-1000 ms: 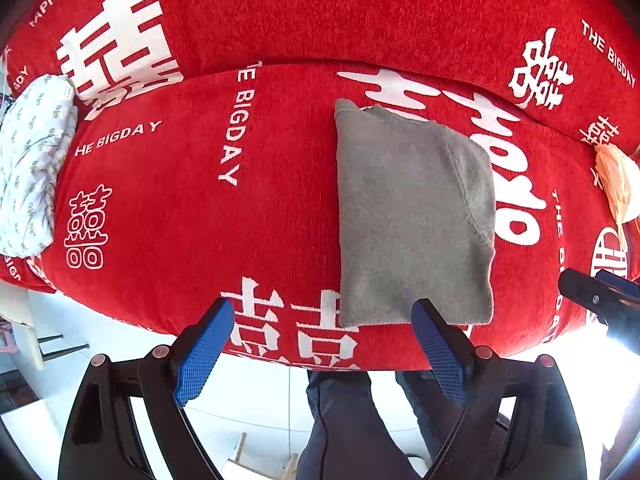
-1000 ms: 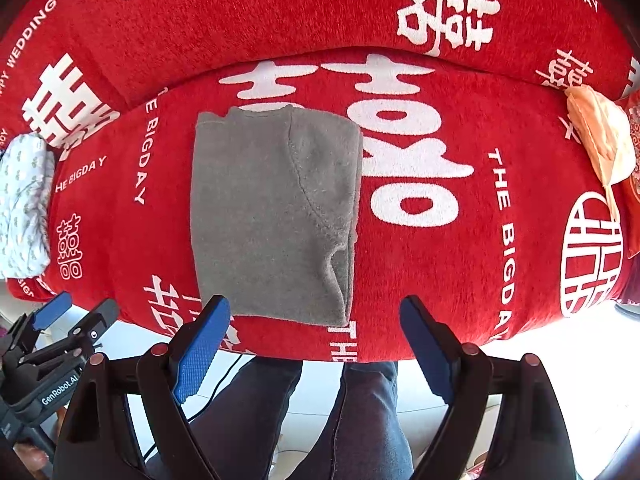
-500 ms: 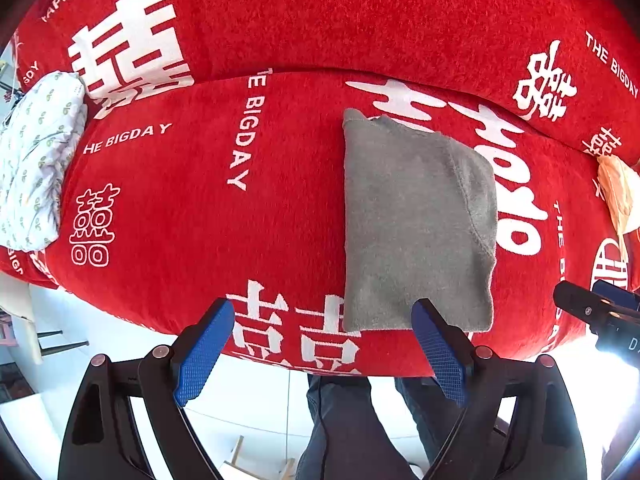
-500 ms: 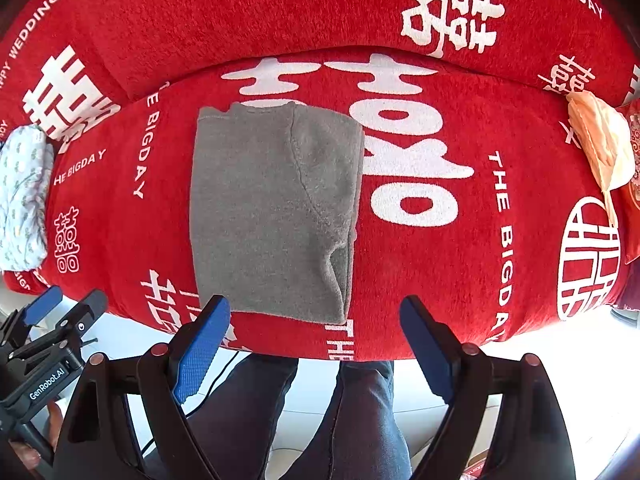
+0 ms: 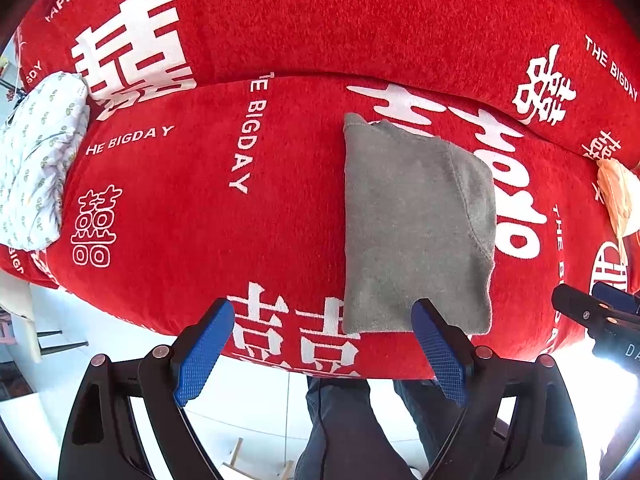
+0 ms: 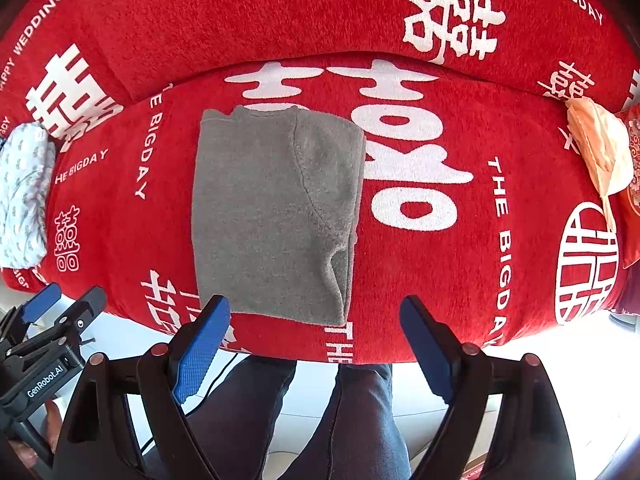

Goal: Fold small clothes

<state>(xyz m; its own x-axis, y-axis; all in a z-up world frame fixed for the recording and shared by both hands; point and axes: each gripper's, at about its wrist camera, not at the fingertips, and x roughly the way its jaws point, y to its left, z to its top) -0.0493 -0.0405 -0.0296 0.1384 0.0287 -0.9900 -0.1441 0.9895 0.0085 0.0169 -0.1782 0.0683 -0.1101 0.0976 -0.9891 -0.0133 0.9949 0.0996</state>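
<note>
folded grey garment on a red printed sofa, both grippers above it with nothing held

the red cover (image 5: 248, 240) fills both views; the grey garment (image 5: 416, 236) lies flat on the seat near its front edge, a patterned white cloth (image 5: 36, 176) at the far left and an orange cloth (image 6: 600, 152) at the far right; the left gripper (image 5: 324, 344) and right gripper (image 6: 316, 344) hang with jaws wide apart.

Red plush sofa cover (image 5: 280, 220) printed with white double-happiness characters and "THE BIGDAY" lettering, spread over seat and backrest. Person's legs in dark trousers (image 6: 360, 420) seen below seat's front edge. Pale tiled floor (image 5: 260, 400) seen beneath. Thin dark cable (image 6: 216, 384) seen beside the legs.
</note>
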